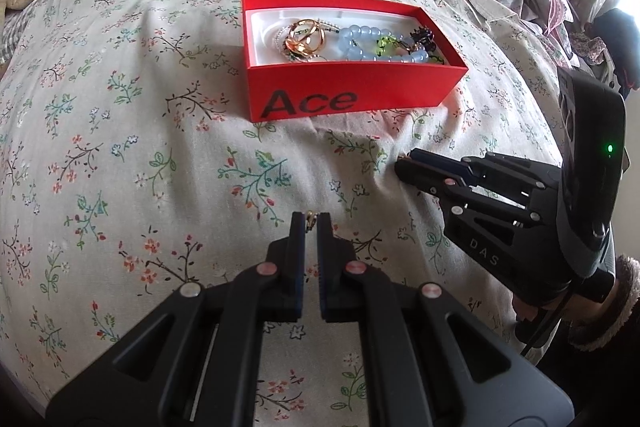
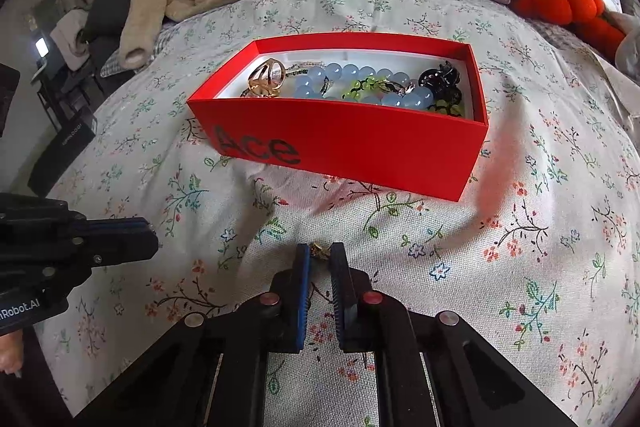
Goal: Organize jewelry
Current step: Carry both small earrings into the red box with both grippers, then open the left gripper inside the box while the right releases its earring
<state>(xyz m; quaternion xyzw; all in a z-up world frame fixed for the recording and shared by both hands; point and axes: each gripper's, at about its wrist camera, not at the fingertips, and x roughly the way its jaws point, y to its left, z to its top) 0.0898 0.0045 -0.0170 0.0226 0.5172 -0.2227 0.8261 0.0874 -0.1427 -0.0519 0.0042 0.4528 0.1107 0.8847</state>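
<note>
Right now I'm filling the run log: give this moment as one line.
left gripper: shut on small gold piece | right gripper: shut on small gold trinket | red box: open, bracelets inside

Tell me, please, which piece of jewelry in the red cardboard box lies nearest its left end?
The gold openwork ring-shaped piece, lying left of the pale blue bead bracelet and the black piece in the red cardboard box.

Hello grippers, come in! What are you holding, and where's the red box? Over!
Left gripper shut on small gold piece. Right gripper shut on another gold piece. Red box ahead on the bedspread, open, jewelry inside. Path clear.
</note>
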